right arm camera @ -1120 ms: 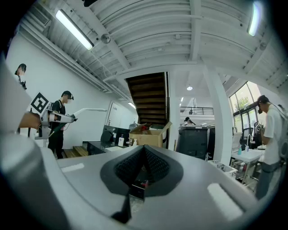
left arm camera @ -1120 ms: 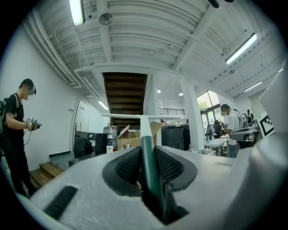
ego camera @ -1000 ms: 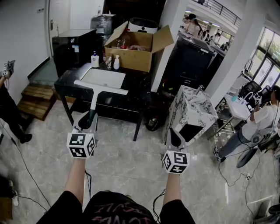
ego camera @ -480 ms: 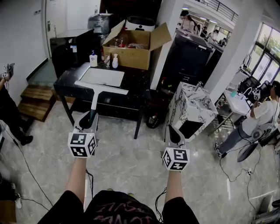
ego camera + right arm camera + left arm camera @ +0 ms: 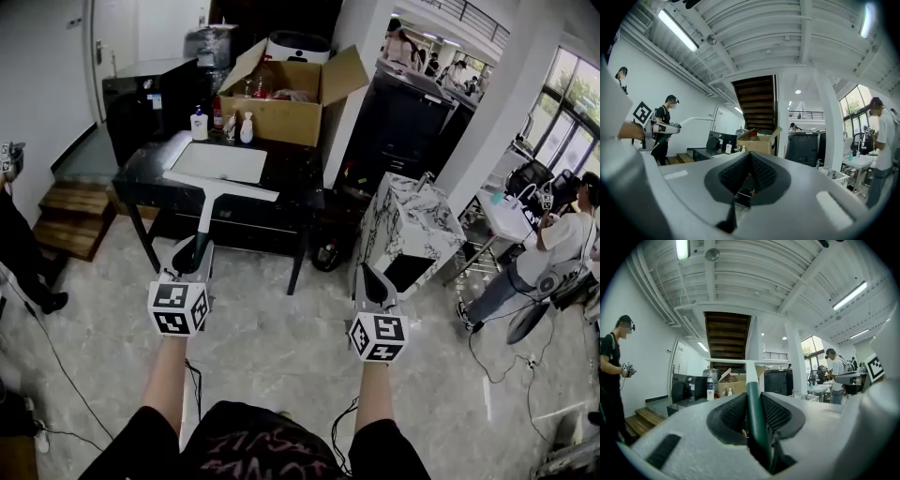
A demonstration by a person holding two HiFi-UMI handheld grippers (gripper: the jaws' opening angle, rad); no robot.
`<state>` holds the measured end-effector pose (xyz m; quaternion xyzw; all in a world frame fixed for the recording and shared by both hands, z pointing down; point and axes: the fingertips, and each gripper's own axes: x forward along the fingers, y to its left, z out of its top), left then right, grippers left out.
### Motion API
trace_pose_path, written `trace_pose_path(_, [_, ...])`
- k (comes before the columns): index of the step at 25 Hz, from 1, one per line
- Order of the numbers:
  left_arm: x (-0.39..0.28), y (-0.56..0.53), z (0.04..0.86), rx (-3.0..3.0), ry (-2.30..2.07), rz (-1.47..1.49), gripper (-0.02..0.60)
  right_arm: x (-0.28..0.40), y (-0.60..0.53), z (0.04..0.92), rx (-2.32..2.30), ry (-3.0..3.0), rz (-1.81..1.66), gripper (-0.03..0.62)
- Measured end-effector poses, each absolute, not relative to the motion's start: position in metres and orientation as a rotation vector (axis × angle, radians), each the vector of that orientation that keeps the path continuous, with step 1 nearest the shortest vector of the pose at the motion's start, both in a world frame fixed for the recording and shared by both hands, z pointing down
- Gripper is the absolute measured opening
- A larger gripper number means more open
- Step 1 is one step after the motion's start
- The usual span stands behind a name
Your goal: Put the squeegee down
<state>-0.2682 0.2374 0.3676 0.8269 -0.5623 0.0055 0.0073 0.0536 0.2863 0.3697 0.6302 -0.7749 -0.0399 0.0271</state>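
Observation:
The squeegee (image 5: 202, 222) has a white T-shaped head and a dark green handle. My left gripper (image 5: 192, 255) is shut on that handle and holds it out level above the floor, with the blade (image 5: 221, 186) reaching over the front of the black table (image 5: 284, 202). In the left gripper view the green handle (image 5: 755, 414) runs between the black pads, with the gripper (image 5: 753, 404) closed round it. My right gripper (image 5: 367, 279) is shut and holds nothing. Its pads meet in the right gripper view (image 5: 750, 163).
A white basin (image 5: 217, 161) is set in the black table, with bottles (image 5: 199, 124) and an open cardboard box (image 5: 281, 105) behind it. A marble-patterned cabinet (image 5: 413, 231) stands to the right. Wooden steps (image 5: 73, 217) and a person (image 5: 21, 246) are at the left, with more people at the right.
The right gripper has edged slightly forward, and the table has shifted slightly in the head view. The left gripper keeps the same hold on the squeegee.

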Motion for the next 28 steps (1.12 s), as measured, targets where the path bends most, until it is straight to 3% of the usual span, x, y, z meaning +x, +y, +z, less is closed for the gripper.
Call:
trace_pose_path(14, [-0.292,0.218,0.38,2.63,-1.672,0.032,0.097,0.009,0.27,0.381,1.962,-2.383,-0.097,0.002])
trace_pose_path(28, [-0.269,0.16,0.399,2.625,-1.674,0.044,0.097,0.029,0.209,0.398,1.94,-2.398,-0.107,0.002])
